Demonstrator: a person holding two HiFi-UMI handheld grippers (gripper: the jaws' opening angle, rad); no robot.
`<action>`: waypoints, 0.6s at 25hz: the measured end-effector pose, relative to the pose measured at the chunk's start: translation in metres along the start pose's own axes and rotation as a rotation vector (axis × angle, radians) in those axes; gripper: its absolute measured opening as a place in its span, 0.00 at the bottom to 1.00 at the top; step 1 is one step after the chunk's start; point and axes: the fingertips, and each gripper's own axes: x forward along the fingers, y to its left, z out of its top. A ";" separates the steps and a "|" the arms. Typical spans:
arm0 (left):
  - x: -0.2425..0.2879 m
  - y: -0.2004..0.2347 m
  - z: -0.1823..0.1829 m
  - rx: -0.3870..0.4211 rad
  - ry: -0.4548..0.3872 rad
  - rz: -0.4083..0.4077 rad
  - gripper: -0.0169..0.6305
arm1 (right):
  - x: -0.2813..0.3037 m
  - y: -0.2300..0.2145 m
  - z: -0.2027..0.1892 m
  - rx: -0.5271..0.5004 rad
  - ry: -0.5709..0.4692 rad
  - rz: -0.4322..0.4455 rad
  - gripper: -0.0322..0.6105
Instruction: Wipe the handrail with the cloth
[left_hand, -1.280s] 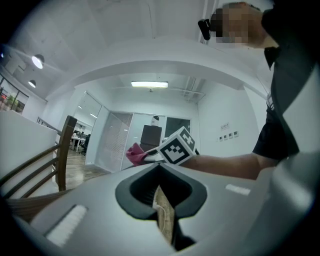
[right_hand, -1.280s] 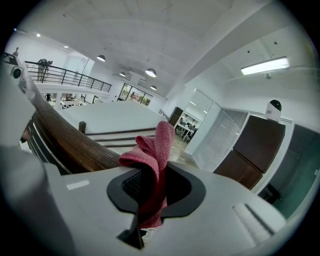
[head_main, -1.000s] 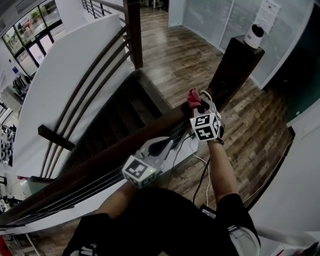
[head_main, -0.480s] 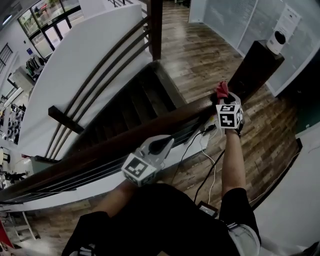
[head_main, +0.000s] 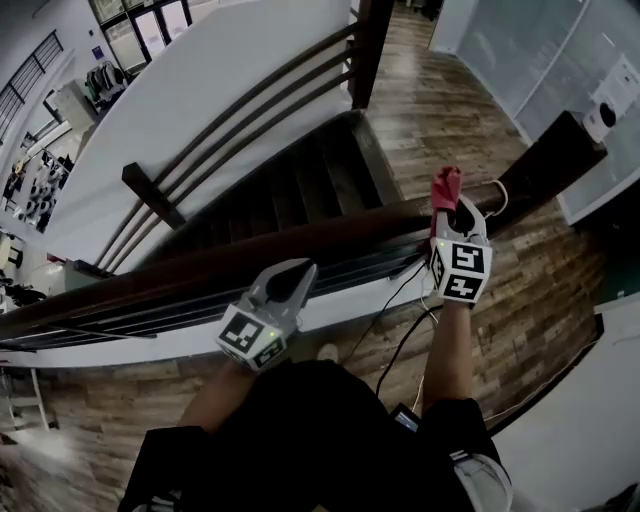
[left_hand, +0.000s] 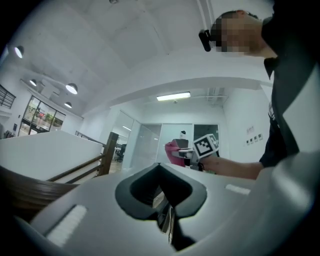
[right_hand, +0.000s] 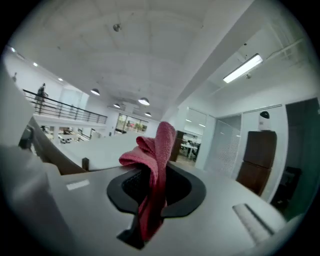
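A dark wooden handrail (head_main: 300, 250) runs across the head view from the lower left up to the right. My right gripper (head_main: 447, 207) is shut on a red cloth (head_main: 445, 187), which stands up at the rail near its right end. In the right gripper view the cloth (right_hand: 156, 155) fills the gap between the jaws of the right gripper (right_hand: 156, 172). My left gripper (head_main: 293, 270) points at the near side of the rail, shut and with nothing in it. The left gripper view shows the left gripper (left_hand: 160, 167) with its jaws together, and beyond it the red cloth (left_hand: 173, 151).
Beyond the rail a dark staircase (head_main: 290, 190) drops away beside a curved white wall (head_main: 200, 90). A dark post (head_main: 560, 160) ends the rail at the right, with a white device (head_main: 608, 108) past it. Cables (head_main: 400, 335) hang over the white ledge below the rail.
The head view has swung, so the rail now lies flatter across the picture. The right gripper keeps its hold on the cloth at the rail. The left gripper stays shut near the rail.
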 end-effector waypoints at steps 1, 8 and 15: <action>-0.016 0.006 0.003 -0.010 -0.011 0.020 0.03 | -0.010 0.026 0.012 0.000 -0.033 0.049 0.13; -0.113 0.048 0.025 0.025 -0.060 0.107 0.03 | -0.058 0.187 0.083 0.019 -0.179 0.311 0.13; -0.200 0.107 0.052 0.056 -0.147 0.256 0.03 | -0.062 0.313 0.108 0.001 -0.255 0.450 0.13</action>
